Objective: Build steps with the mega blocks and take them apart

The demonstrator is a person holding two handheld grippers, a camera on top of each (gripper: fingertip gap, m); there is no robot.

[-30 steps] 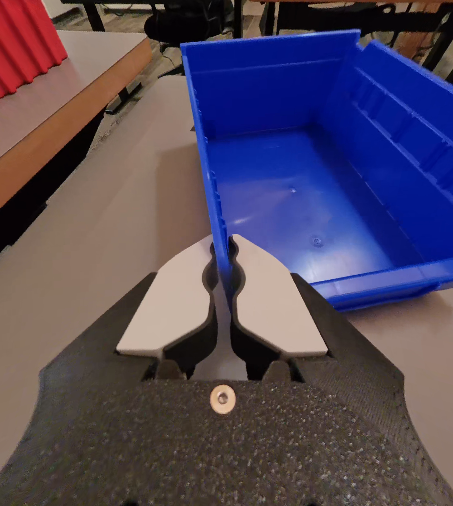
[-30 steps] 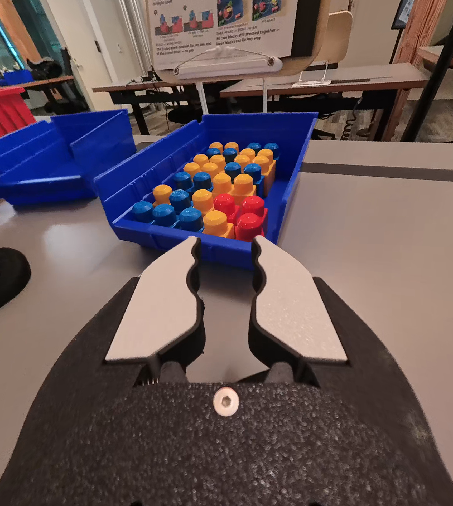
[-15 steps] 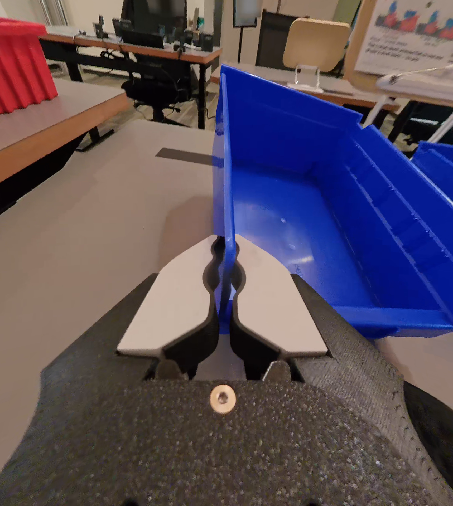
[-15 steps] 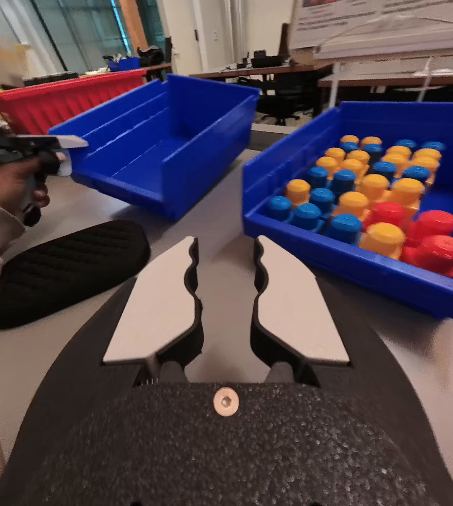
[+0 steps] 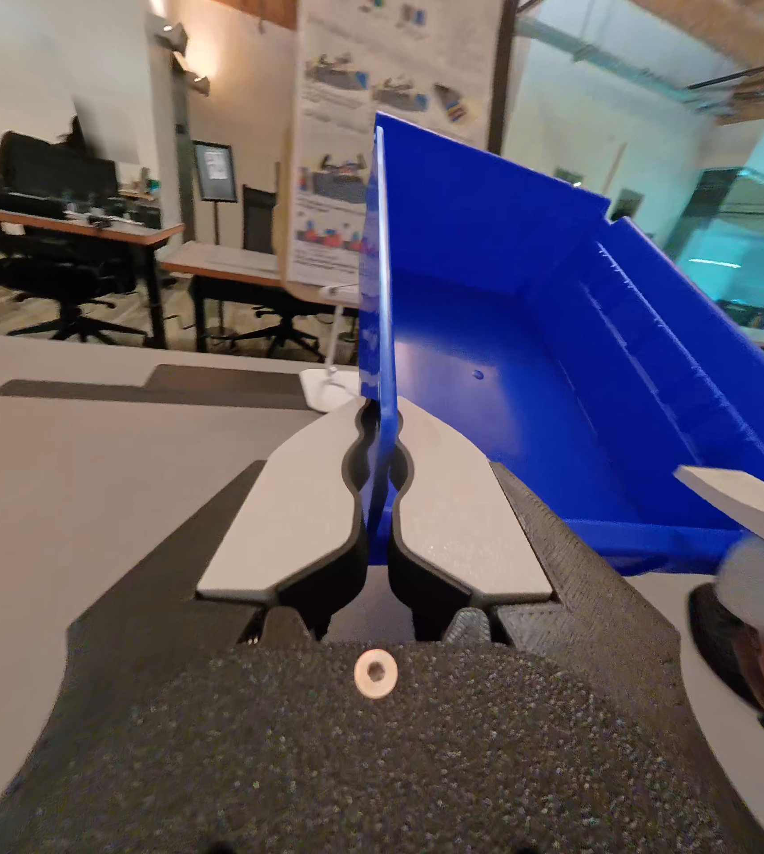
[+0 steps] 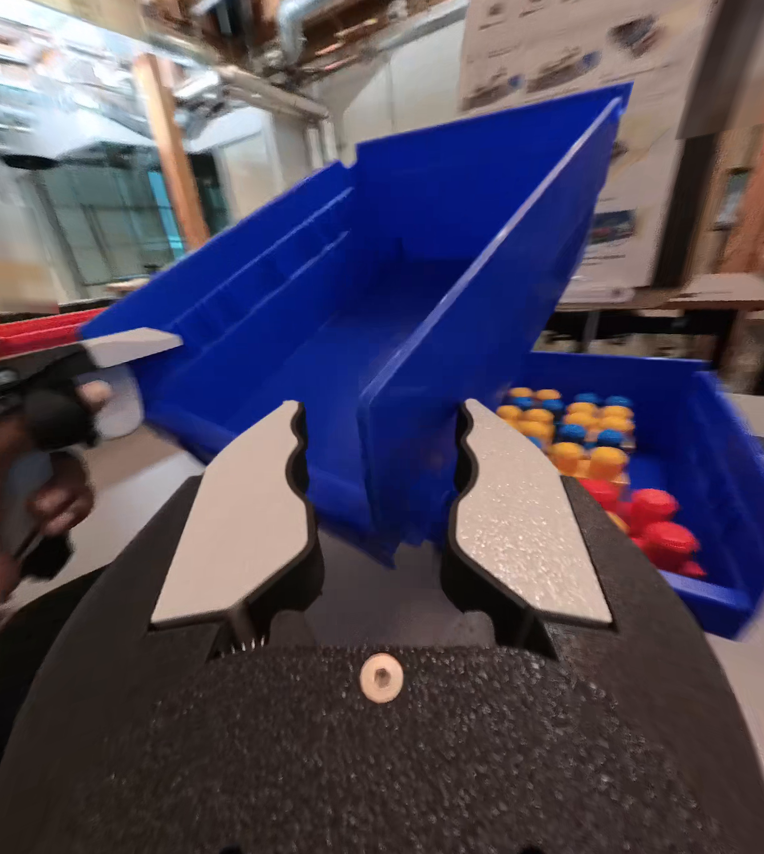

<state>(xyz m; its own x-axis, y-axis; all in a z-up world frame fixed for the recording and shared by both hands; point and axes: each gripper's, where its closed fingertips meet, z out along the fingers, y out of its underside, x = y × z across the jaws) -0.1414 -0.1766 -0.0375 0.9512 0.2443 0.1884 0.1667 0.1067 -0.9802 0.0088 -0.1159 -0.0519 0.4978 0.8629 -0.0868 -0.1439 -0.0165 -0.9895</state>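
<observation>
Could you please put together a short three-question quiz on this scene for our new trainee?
1. True or false: the left gripper is shut on a side wall of the empty bin.
2. Which colours are the blocks in the second bin?
3. Are the right gripper's jaws (a) open around the empty bin's near corner or (b) clamped on a block?

Key: 1. True. 2. Blue, orange-yellow and red. 3. (a).

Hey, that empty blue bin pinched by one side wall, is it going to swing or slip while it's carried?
Probably light: the empty blue bin holds nothing. It likely pivots, since the left gripper clamps only one thin wall and it already hangs tilted. The smooth plastic might slip.
</observation>
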